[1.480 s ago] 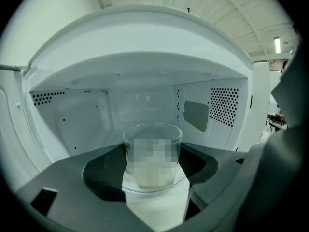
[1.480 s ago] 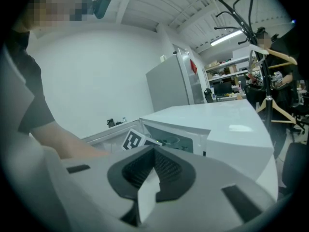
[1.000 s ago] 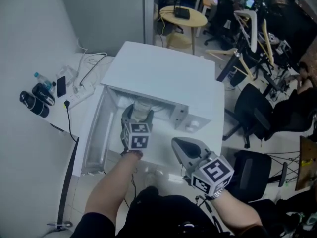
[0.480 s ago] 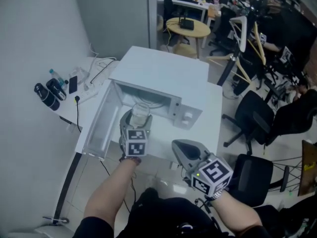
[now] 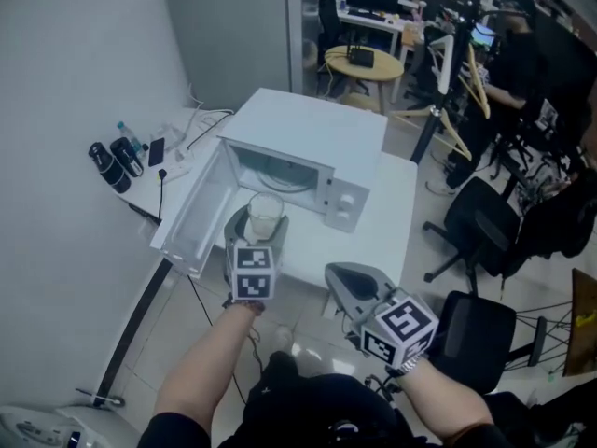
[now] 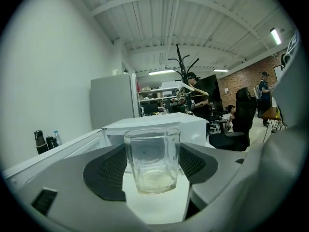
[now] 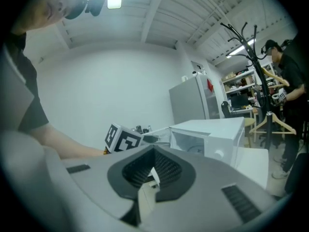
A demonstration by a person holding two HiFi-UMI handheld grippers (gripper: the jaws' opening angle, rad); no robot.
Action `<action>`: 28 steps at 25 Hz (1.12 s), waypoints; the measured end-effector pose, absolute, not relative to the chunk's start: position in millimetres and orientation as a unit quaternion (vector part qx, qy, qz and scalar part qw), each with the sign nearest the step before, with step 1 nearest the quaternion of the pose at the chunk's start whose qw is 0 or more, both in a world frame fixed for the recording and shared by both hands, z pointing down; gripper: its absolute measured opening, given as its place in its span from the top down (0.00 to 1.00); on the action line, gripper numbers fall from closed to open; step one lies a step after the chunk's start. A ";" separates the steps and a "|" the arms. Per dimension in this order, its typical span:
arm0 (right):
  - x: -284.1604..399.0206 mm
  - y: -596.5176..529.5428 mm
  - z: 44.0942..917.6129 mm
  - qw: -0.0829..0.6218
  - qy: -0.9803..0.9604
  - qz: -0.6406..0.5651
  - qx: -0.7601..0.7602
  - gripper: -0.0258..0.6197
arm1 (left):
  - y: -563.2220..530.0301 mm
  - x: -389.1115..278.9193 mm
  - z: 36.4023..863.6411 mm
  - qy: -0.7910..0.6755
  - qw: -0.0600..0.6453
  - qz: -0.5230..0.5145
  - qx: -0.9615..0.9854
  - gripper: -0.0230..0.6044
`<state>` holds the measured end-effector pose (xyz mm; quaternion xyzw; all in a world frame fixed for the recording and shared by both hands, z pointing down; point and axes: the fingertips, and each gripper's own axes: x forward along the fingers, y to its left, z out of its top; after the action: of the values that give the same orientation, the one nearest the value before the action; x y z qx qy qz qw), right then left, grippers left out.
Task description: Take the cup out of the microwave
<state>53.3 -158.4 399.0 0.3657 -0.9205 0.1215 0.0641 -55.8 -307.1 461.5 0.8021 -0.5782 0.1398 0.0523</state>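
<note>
A clear empty glass cup (image 5: 265, 211) hangs upright in front of the white microwave (image 5: 312, 133), outside its cavity and above the table's near edge. My left gripper (image 5: 262, 222) is shut on the cup, one dark pad on each side of it. In the left gripper view the cup (image 6: 152, 149) stands between the pads of that gripper (image 6: 151, 175), with the microwave (image 6: 159, 125) behind. The microwave door (image 5: 194, 217) stands open to the left. My right gripper (image 5: 347, 278) hangs lower right, off the table, shut and empty; the right gripper view shows its pads (image 7: 153, 170) together.
The microwave stands on a white table (image 5: 394, 208). Dark bottles (image 5: 112, 161), a phone and a power strip with cables (image 5: 187, 131) lie on the desk at left. Office chairs (image 5: 480, 222) stand to the right; a round yellow table (image 5: 366, 62) and a coat stand (image 5: 446, 73) are behind.
My left gripper has drawn the cup back out of the microwave cavity toward me. The view has pulled away from the microwave. The right gripper has stayed put.
</note>
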 end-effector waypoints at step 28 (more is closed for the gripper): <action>39.1 -72.9 385.0 0.044 -0.922 0.118 0.366 0.94 | -157.2 -64.1 387.0 -0.556 0.017 0.093 0.826 0.44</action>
<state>39.1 -72.9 385.0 0.3663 -0.9220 0.1176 0.0436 -64.1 -157.2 387.0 0.8259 -0.5557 0.0933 0.0173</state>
